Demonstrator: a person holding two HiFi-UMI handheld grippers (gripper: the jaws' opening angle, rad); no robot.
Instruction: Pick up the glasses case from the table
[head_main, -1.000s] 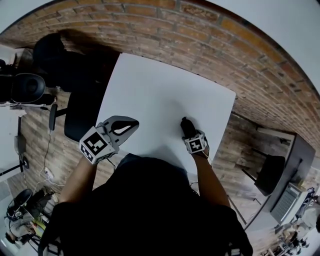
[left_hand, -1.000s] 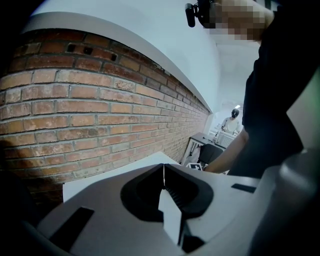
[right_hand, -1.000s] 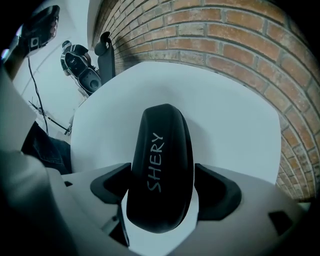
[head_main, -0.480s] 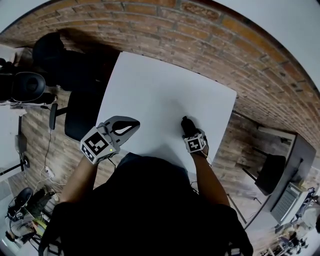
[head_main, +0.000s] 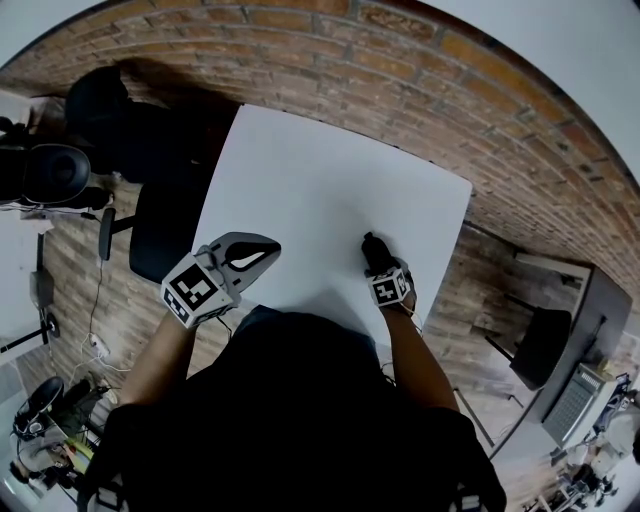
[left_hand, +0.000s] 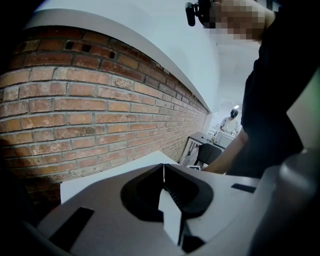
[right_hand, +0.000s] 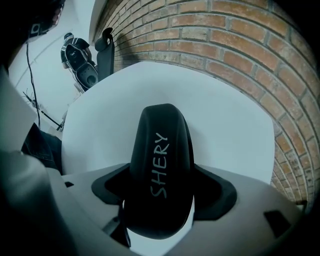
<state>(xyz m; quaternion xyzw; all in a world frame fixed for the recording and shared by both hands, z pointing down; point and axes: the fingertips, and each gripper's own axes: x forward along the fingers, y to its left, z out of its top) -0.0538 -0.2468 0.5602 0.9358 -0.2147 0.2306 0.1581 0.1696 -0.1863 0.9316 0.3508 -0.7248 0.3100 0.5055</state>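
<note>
The black glasses case (right_hand: 161, 165), a rounded hard shell printed "SHERY", sits lengthwise between the jaws of my right gripper (right_hand: 162, 192), which is shut on its near half. In the head view the glasses case (head_main: 372, 250) pokes out ahead of the right gripper (head_main: 376, 262), over the near right part of the white table (head_main: 300, 170). I cannot tell whether it touches the tabletop. My left gripper (head_main: 262, 250) hovers at the table's near left edge. In the left gripper view, the left gripper (left_hand: 163, 168) has its tips met with nothing between them.
A brick wall (head_main: 400, 70) runs along the table's far side. A black office chair (head_main: 160, 225) stands left of the table, and another chair and a desk (head_main: 560, 350) are at the right. My own body hides the table's near edge.
</note>
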